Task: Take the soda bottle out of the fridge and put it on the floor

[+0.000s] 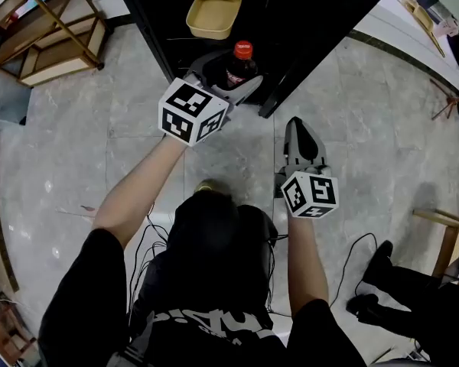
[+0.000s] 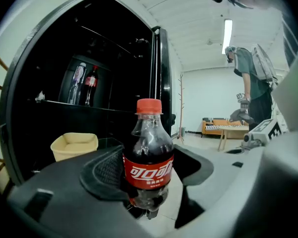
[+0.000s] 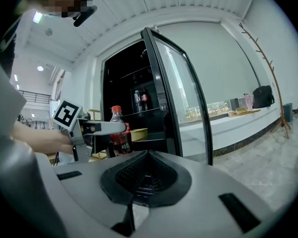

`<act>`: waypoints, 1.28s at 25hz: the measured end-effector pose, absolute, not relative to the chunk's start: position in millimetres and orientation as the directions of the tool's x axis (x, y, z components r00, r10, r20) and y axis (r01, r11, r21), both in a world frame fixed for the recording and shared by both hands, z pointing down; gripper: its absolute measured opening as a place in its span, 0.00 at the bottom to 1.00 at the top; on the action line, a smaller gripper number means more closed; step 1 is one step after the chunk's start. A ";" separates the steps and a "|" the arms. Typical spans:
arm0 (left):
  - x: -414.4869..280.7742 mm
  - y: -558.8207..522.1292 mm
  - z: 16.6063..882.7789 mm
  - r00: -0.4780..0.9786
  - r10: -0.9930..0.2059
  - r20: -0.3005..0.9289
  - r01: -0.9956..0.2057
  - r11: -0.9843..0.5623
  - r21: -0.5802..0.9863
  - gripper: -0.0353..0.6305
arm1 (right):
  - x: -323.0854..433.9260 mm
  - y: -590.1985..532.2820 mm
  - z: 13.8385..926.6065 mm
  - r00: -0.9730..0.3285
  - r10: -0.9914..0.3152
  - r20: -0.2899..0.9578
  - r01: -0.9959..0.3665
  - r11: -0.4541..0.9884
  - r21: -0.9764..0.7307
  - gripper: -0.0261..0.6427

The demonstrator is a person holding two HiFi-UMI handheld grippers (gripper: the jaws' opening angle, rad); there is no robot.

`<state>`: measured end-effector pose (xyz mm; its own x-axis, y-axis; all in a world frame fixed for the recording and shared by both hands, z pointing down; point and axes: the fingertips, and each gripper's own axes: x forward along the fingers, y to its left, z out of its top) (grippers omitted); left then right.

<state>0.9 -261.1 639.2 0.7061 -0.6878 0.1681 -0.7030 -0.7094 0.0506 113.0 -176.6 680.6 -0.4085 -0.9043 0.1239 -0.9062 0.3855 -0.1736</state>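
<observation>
A small soda bottle with dark cola, a red cap and a red label stands upright between the jaws of my left gripper, which is shut on its body. It hangs just in front of the open black fridge, a little above the marble floor. The left gripper view shows the bottle pinched at the label by both pads of the left gripper. My right gripper is to the right over the floor, shut and empty. From the right gripper I see the bottle at the left.
A yellow tray lies on the fridge's lowest level. Two more bottles stand on a shelf higher up. The glass fridge door stands open at the right. A wooden rack is at the far left. Another person stands behind.
</observation>
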 end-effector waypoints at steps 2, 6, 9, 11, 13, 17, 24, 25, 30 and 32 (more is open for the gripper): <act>1.2 -257.1 655.7 0.707 -0.688 0.164 -0.702 -0.711 0.041 0.51 | 113.4 -175.7 700.7 -0.413 -0.903 0.117 -0.904 0.392 -0.171 0.07; 0.8 -246.7 685.0 0.710 -0.686 0.160 -0.699 -0.714 0.041 0.51 | 113.4 -170.1 733.3 -0.419 -0.901 0.115 -0.902 0.398 -0.166 0.07; 1.8 -236.3 703.0 0.710 -0.686 0.161 -0.699 -0.713 0.046 0.51 | 115.9 -163.0 749.9 -0.422 -0.900 0.108 -0.901 0.403 -0.163 0.07; 2.9 -229.1 711.9 0.714 -0.682 0.158 -0.696 -0.716 0.050 0.51 | 117.4 -158.5 759.3 -0.423 -0.900 0.103 -0.900 0.404 -0.163 0.07; 4.6 -222.9 718.9 0.719 -0.678 0.157 -0.691 -0.721 0.053 0.51 | 118.4 -153.6 767.4 -0.421 -0.901 0.103 -0.901 0.401 -0.167 0.07; 9.0 -214.7 729.9 0.727 -0.667 0.165 -0.682 -0.729 0.058 0.51 | 119.2 -145.5 778.8 -0.415 -0.903 0.112 -0.903 0.394 -0.172 0.07; 10.8 -211.8 754.4 0.723 -0.668 0.177 -0.686 -0.724 0.072 0.51 | 115.8 -146.5 798.2 -0.415 -0.901 0.125 -0.904 0.392 -0.171 0.07; 10.3 -211.6 759.2 0.723 -0.668 0.178 -0.687 -0.723 0.076 0.51 | 114.4 -147.0 801.7 -0.414 -0.901 0.128 -0.904 0.391 -0.171 0.07; 8.4 -210.6 785.9 0.719 -0.672 0.178 -0.692 -0.716 0.090 0.51 | 109.3 -146.0 818.6 -0.421 -0.898 0.132 -0.902 0.399 -0.165 0.07; 7.9 -210.7 798.7 0.716 -0.673 0.185 -0.694 -0.715 0.088 0.51 | 109.2 -144.4 826.0 -0.423 -0.896 0.132 -0.900 0.400 -0.170 0.07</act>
